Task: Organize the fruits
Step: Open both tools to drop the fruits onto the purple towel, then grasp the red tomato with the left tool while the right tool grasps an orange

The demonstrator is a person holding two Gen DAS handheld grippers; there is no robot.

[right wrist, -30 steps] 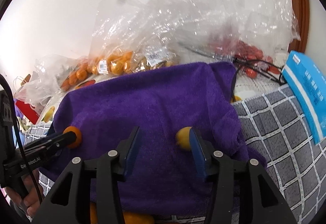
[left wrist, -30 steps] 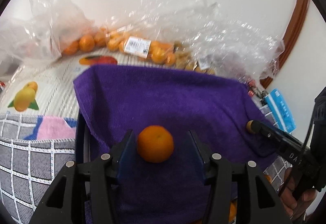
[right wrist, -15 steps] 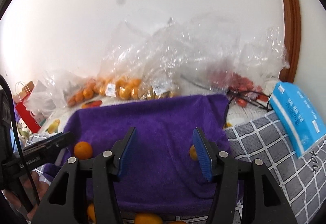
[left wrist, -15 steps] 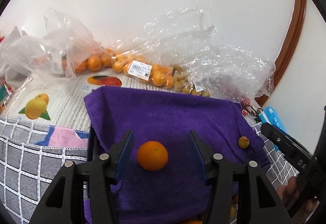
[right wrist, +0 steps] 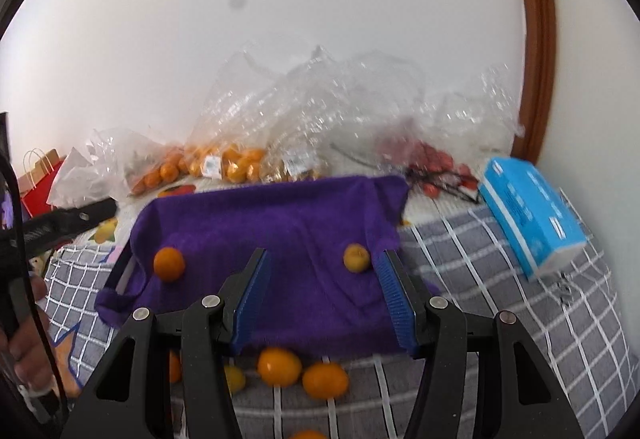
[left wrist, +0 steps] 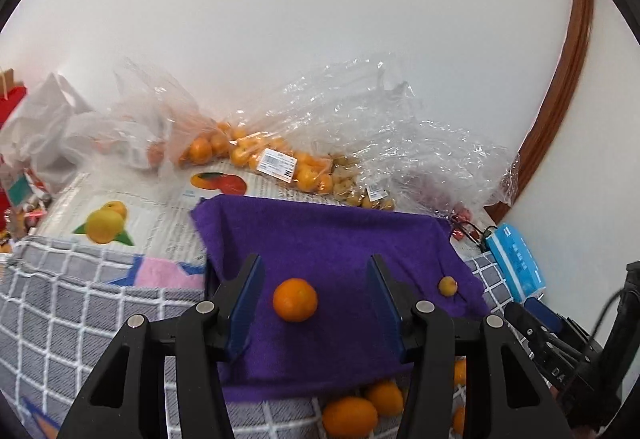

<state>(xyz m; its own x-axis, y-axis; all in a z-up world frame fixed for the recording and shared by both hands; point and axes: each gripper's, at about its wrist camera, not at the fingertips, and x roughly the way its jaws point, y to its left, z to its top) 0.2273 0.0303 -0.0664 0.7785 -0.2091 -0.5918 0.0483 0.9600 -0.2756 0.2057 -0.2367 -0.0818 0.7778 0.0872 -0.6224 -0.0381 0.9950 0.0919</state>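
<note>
An orange [left wrist: 295, 299] lies on the left of a purple towel [left wrist: 332, 239], and a small yellow fruit [left wrist: 447, 285] lies on its right. My left gripper [left wrist: 314, 303] is open and empty, raised above the orange. In the right wrist view the orange [right wrist: 169, 264] and the yellow fruit [right wrist: 356, 257] lie apart on the towel [right wrist: 280, 223]. My right gripper [right wrist: 322, 299] is open and empty, back from the yellow fruit. Several loose oranges [right wrist: 280, 365] lie on the checked cloth at the towel's near edge.
Clear plastic bags of oranges [left wrist: 248, 155] and small fruits [right wrist: 432, 159] line the back wall. A blue tissue box [right wrist: 528, 211] lies at the right. A fruit-printed sheet [left wrist: 108, 223] lies at the left. A grey checked cloth [right wrist: 520, 319] covers the surface.
Both grippers have pulled back and up from the towel. The orange and the yellow fruit stay on the towel, now farther from the fingers.
</note>
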